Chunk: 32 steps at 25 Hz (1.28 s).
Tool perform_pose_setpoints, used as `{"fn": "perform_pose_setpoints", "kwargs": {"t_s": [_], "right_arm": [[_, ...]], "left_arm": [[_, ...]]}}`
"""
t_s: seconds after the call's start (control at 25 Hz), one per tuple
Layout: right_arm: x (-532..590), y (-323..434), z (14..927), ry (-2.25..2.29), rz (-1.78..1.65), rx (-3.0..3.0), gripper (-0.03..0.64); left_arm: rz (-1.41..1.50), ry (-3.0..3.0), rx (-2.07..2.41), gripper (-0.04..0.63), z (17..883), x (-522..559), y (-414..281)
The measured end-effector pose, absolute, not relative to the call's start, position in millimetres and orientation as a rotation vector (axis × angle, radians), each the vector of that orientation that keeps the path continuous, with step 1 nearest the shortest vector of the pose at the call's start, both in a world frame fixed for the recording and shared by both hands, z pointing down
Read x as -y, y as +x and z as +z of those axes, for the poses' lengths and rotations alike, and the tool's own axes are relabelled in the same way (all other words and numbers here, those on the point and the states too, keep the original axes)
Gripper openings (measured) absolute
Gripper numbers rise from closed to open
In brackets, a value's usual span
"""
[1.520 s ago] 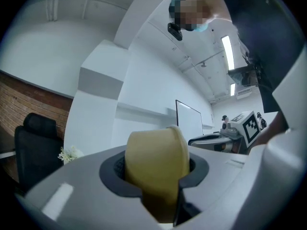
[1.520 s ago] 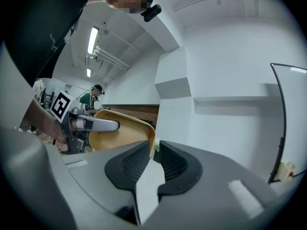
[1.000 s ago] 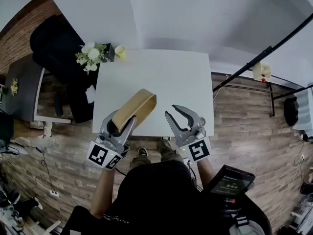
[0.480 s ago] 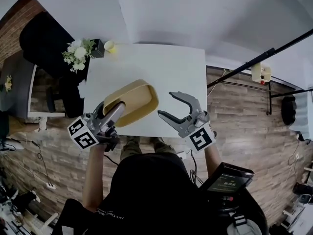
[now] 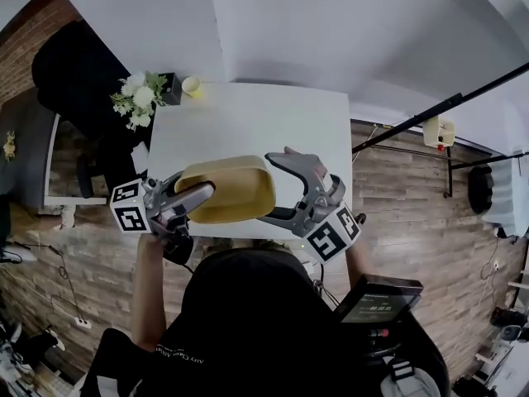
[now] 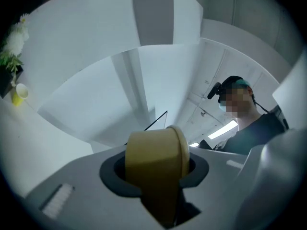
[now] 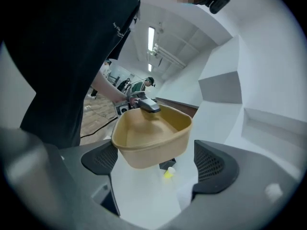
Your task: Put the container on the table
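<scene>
1 tan shallow container point(image 5: 227, 190), left claw point(image 5: 202, 193) pinching rim, right claw point(image 5: 271, 188) just spreading around it

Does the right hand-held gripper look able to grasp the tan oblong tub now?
Likely yes: the right hand-held gripper has just been opening its jaws, now straddling the tub untouched; the left hand-held gripper clamps only its far rim.

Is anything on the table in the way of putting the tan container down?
Nothing visible is. The table is bare around the container; the flowers and the yellow cup sit away at its far left corner.
</scene>
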State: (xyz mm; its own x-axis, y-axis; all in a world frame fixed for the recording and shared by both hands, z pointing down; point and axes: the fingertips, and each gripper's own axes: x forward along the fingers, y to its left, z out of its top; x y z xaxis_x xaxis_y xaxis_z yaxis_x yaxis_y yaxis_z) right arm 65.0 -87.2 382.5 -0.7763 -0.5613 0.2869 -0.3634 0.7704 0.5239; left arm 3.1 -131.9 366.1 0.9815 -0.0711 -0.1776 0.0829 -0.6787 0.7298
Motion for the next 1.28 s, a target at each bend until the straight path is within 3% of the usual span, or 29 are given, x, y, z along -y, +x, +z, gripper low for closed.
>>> {"fn": "perform_pose_setpoints", "kwargs": {"t_s": [0.52,1.04,1.28], "right_arm": [[119,12,383,0.765,-0.65,2.521,0.513],[124,30,387,0.908,-0.378,2.669,0.497],[130,47,372,0.989,-0.4,2.719,0.494]], "left_arm": [[-0.364,2.207,0.041,0.132,378,172,-33],[-0.423,2.541,0.117,0.358,360,179,-39],[-0.469,2.722,0.267,0.365,344,187,-50]]}}
